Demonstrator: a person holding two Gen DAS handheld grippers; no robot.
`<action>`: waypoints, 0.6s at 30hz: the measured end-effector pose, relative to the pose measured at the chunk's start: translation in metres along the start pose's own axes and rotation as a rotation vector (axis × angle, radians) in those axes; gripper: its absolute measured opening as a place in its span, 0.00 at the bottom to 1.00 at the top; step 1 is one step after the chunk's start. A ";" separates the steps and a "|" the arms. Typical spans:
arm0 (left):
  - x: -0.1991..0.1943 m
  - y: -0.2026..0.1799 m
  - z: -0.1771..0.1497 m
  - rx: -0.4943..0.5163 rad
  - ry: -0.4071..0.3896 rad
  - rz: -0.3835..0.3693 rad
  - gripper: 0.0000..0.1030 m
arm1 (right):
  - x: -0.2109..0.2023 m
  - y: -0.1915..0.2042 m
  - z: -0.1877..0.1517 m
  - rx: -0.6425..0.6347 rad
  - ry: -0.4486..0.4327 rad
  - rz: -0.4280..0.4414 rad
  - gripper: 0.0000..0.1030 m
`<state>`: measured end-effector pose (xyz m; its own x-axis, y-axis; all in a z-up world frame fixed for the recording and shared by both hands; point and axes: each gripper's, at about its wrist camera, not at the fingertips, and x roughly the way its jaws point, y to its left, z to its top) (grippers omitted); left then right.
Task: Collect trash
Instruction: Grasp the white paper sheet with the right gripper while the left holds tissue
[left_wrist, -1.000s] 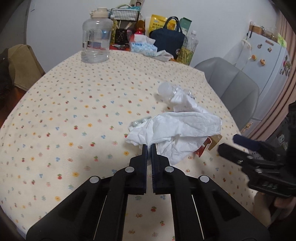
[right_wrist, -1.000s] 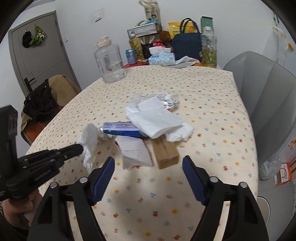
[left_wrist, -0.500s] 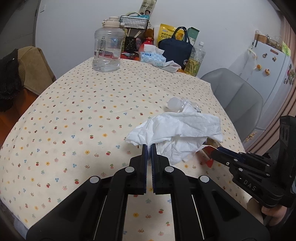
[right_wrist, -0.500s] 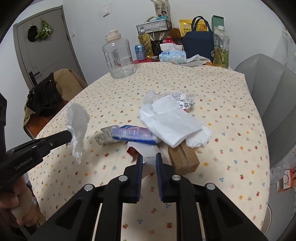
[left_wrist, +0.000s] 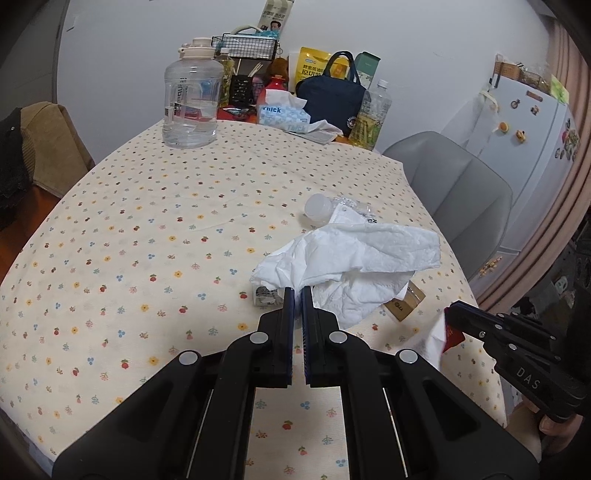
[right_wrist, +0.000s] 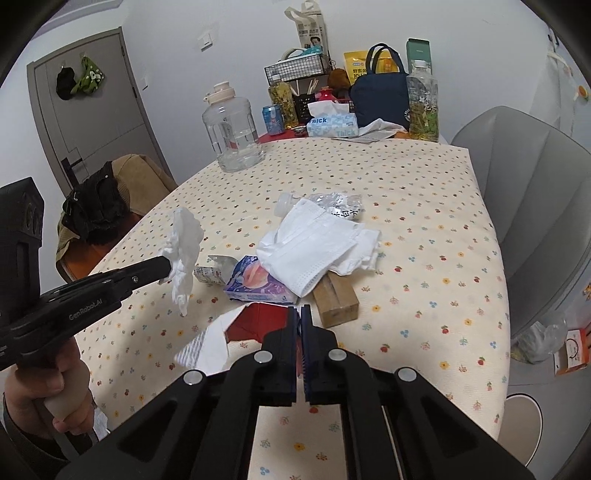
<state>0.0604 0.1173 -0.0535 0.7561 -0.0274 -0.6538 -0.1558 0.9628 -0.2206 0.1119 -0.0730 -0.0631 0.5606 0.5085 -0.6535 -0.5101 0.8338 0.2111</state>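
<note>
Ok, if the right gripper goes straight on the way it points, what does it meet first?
Probably the near corner of the white face mask, lying over the blue packet and brown block ahead of the right gripper, shut on a red-and-white wrapper; depth unclear.

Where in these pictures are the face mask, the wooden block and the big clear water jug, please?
face mask (right_wrist: 314, 254): right wrist view, middle of its pleated white front.
wooden block (right_wrist: 338, 301): right wrist view, top face, near the end toward the camera.
water jug (left_wrist: 190, 107): left wrist view, middle of its clear body.
</note>
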 end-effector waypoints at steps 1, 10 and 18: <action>0.001 -0.003 0.000 0.005 0.002 -0.002 0.05 | -0.002 -0.003 0.000 0.007 -0.004 -0.001 0.03; 0.009 -0.036 0.004 0.060 0.015 -0.037 0.05 | -0.026 -0.033 -0.004 0.071 -0.047 -0.010 0.03; 0.021 -0.085 0.007 0.130 0.026 -0.102 0.05 | -0.056 -0.079 -0.011 0.148 -0.100 -0.077 0.03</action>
<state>0.0936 0.0371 -0.0432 0.7468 -0.1325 -0.6517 0.0058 0.9812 -0.1929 0.1138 -0.1691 -0.0513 0.6602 0.4544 -0.5980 -0.3655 0.8900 0.2727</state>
